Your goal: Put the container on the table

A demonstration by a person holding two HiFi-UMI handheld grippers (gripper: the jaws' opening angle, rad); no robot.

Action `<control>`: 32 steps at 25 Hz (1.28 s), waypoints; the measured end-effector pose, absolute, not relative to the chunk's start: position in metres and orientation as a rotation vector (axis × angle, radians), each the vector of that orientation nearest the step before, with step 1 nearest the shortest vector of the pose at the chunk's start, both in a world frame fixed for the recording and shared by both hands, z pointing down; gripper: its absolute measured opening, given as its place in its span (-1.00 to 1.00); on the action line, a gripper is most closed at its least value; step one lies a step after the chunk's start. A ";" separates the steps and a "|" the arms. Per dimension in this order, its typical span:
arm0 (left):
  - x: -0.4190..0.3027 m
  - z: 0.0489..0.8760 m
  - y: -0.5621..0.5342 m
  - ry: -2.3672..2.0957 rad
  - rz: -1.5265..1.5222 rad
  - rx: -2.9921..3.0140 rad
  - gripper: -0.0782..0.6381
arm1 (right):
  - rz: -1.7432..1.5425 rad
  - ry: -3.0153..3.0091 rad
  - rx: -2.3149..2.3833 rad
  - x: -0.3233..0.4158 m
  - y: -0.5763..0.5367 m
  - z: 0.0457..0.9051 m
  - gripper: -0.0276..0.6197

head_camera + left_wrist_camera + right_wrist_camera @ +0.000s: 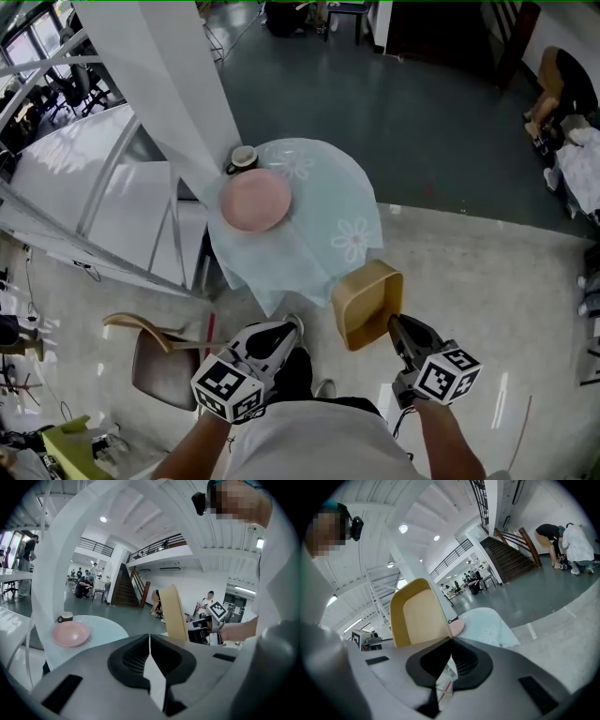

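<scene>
Tan container (367, 305) clamped, right gripper (450, 641); head view: near table (349, 199).

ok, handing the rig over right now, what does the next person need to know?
Left gripper: fingers shut, empty, held low by the body.
Right gripper: shut on the rim of the tan container, held in the air just off the table's near right edge.
Table: pink bowl and cup sit on its far left part.
Done: container in grasp. Left: set it on the table, release.
</scene>
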State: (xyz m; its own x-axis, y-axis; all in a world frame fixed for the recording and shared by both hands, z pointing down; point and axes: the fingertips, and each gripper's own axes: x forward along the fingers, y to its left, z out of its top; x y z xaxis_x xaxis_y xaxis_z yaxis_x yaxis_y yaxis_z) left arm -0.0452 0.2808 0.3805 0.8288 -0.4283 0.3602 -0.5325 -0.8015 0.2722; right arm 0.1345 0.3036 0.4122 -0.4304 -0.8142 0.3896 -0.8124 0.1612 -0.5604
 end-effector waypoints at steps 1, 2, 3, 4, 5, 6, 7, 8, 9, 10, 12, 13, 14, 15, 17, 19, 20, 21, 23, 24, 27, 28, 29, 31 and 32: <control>-0.045 0.382 0.273 -0.718 0.401 2.645 -0.70 | -1.158 2.390 -1.677 0.134 0.296 0.414 -0.84; -0.044 0.382 0.265 -0.715 0.400 2.642 -0.70 | -1.166 2.389 -1.678 0.134 0.289 0.415 -0.84; -0.045 0.382 0.257 -0.713 0.398 2.638 -0.70 | -1.174 2.390 -1.679 0.132 0.281 0.416 -0.84; -0.047 0.382 0.249 -0.710 0.396 2.634 -0.70 | -1.180 2.391 -1.681 0.130 0.272 0.416 -0.84; -0.050 0.383 0.240 -0.707 0.396 2.630 -0.70 | -1.185 2.393 -1.682 0.127 0.262 0.417 -0.84; -0.053 0.384 0.231 -0.703 0.397 2.626 -0.70 | -1.187 2.394 -1.683 0.124 0.251 0.417 -0.84; -0.055 0.386 0.221 -0.699 0.398 2.623 -0.70 | -1.187 2.394 -1.686 0.122 0.241 0.417 -0.84; -0.058 0.388 0.212 -0.697 0.399 2.621 -0.70 | -1.186 2.393 -1.689 0.120 0.231 0.417 -0.84; -0.060 0.389 0.203 -0.697 0.399 2.619 -0.70 | -1.185 2.392 -1.691 0.118 0.222 0.418 -0.84; -0.062 0.389 0.193 -0.698 0.397 2.617 -0.70 | -1.185 2.391 -1.693 0.116 0.213 0.417 -0.84; -0.065 0.389 0.175 -0.694 0.391 2.612 -0.70 | -1.191 2.387 -1.701 0.113 0.197 0.417 -0.84; -0.066 0.389 0.167 -0.687 0.389 2.612 -0.70 | -1.195 2.386 -1.706 0.111 0.189 0.417 -0.84; -0.067 0.389 0.159 -0.680 0.389 2.612 -0.70 | -1.199 2.386 -1.711 0.109 0.181 0.417 -0.84; -0.070 0.390 0.151 -0.671 0.390 2.611 -0.70 | -1.203 2.384 -1.715 0.106 0.173 0.418 -0.84; -0.075 0.392 0.135 -0.651 0.392 2.607 -0.70 | -1.211 2.376 -1.728 0.099 0.157 0.419 -0.84; -0.081 0.392 0.119 -0.635 0.395 2.605 -0.70 | -1.218 2.368 -1.737 0.092 0.141 0.418 -0.84; -0.084 0.392 0.111 -0.629 0.398 2.605 -0.70 | -1.221 2.365 -1.740 0.088 0.132 0.417 -0.84; -0.086 0.392 0.102 -0.624 0.400 2.607 -0.70 | -1.223 2.363 -1.742 0.086 0.124 0.416 -0.84; -0.091 0.391 0.085 -0.621 0.403 2.609 -0.70 | -1.224 2.361 -1.747 0.081 0.108 0.415 -0.84; -0.094 0.391 0.077 -0.622 0.403 2.609 -0.70 | -1.224 2.361 -1.750 0.079 0.100 0.415 -0.84; -0.101 0.392 0.053 -0.627 0.402 2.605 -0.70 | -1.228 2.361 -1.758 0.075 0.077 0.416 -0.84; -0.103 0.392 0.046 -0.627 0.403 2.604 -0.70 | -1.230 2.362 -1.760 0.073 0.070 0.416 -0.84; -0.106 0.393 0.039 -0.626 0.405 2.602 -0.70 | -1.233 2.363 -1.762 0.072 0.062 0.416 -0.84; -0.110 0.394 0.026 -0.625 0.409 2.597 -0.70 | -1.237 2.365 -1.766 0.069 0.049 0.417 -0.84; -0.112 0.395 0.020 -0.625 0.410 2.595 -0.70 | -1.237 2.366 -1.769 0.069 0.043 0.417 -0.84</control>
State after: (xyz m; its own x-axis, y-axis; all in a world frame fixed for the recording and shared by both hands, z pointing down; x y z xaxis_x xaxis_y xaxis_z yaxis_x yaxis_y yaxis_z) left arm -0.1122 0.0195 0.3946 0.8542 -0.3586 0.3764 -0.4881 -0.8024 0.3433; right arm 0.0687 0.0433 0.4173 -0.3884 -0.7918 0.4714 -0.8390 0.0922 -0.5363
